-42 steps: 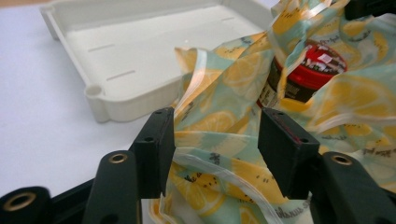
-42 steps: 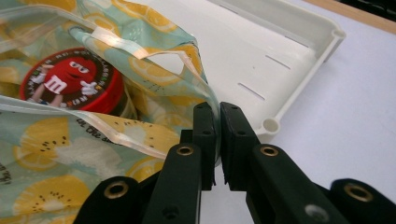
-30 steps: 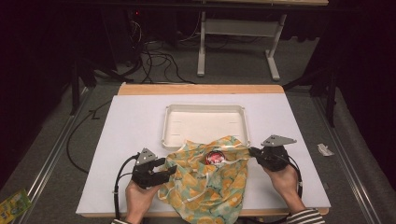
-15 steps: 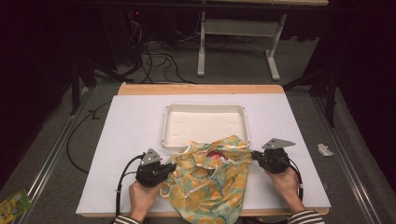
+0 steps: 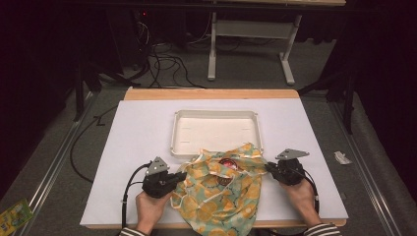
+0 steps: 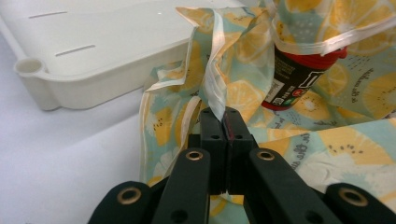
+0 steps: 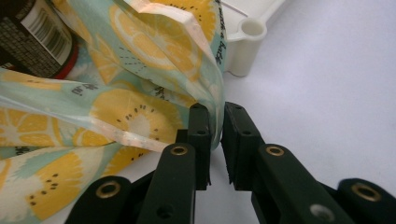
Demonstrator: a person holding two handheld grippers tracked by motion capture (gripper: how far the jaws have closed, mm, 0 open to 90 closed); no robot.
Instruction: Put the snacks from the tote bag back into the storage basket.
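Left gripper [image 6: 225, 122] is clamped tight on the white-trimmed edge of the lemon-print bag [image 5: 221, 196], having just closed on it; the fabric rises straight out from between the pads. Right gripper [image 7: 215, 122] has a fold of the bag's other side between its jaws, but a narrow gap shows there and the jaws have just been opening a little, so that grip looks loose or letting go. Bag lies on the near middle of the table, its far edge just against the white tray [image 5: 215, 115], with a dark jar with a red rim [image 6: 299, 74] sitting inside its open mouth. Risk, as I judge it: if both sides are lifted now, the right edge may slide free, the bag would sag to that side, and the jar could roll out. Table [image 5: 133, 147] is covered in plain white, with a wooden strip along the far edge. Room beyond is dim, with grey floor, loose cables [image 5: 162, 59] and a white stand [image 5: 246, 34].
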